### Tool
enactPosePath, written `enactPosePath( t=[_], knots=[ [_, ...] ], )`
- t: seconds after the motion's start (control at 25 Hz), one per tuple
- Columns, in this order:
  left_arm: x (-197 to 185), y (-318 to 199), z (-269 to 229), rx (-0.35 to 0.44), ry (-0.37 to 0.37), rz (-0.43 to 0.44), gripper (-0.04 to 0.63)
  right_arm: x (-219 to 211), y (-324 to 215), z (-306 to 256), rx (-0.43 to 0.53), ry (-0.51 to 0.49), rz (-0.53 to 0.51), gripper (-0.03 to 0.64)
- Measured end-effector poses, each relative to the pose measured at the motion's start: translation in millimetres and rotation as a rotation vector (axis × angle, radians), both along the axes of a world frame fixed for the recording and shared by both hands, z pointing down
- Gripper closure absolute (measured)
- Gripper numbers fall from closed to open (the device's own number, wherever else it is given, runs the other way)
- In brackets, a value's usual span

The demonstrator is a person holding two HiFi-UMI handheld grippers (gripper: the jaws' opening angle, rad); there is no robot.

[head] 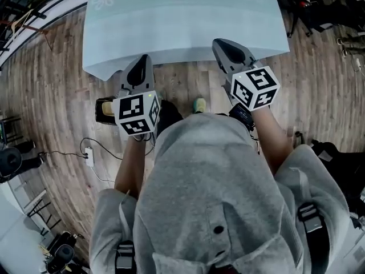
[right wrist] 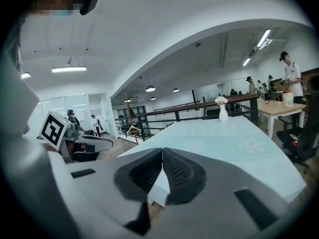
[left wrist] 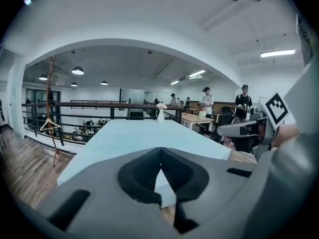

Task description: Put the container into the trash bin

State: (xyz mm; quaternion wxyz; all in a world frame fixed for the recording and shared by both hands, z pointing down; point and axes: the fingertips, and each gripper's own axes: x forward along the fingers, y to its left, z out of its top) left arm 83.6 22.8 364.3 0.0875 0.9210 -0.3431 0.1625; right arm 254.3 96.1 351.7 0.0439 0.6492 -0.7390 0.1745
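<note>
Both grippers are held up side by side at the near edge of a table (head: 182, 21) under a pale blue cloth. My left gripper (head: 144, 60) is shut with nothing between its jaws; in the left gripper view (left wrist: 160, 164) its tips meet over the cloth's corner. My right gripper (head: 220, 42) is shut and empty too, its tips (right wrist: 163, 153) touching. On the floor to the left, a dark bin-like thing (head: 105, 111) with something yellow inside shows partly behind the left marker cube. No loose container is in sight.
A white vase (left wrist: 160, 113) stands at the table's far end. Beyond it are a dark railing (left wrist: 75, 105), a wooden table (left wrist: 197, 119) and several people. A power strip and cable (head: 89, 156) lie on the wooden floor, and bags (head: 333, 153) sit at the right.
</note>
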Motion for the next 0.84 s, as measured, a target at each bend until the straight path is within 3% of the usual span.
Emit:
enactPosePath(
  t=[0.24, 0.84],
  knots=[
    [52.2, 33.6, -7.1, 0.05, -0.023, 0.01, 0.575, 42.3, 39.5, 0.0, 0.046, -0.023, 0.016, 0.591],
    [77.1, 35.4, -13.9, 0.059, -0.032, -0.006, 0.575, 68.7, 38.7, -3.4, 0.076, -0.044, 0.002, 0.591]
  ],
)
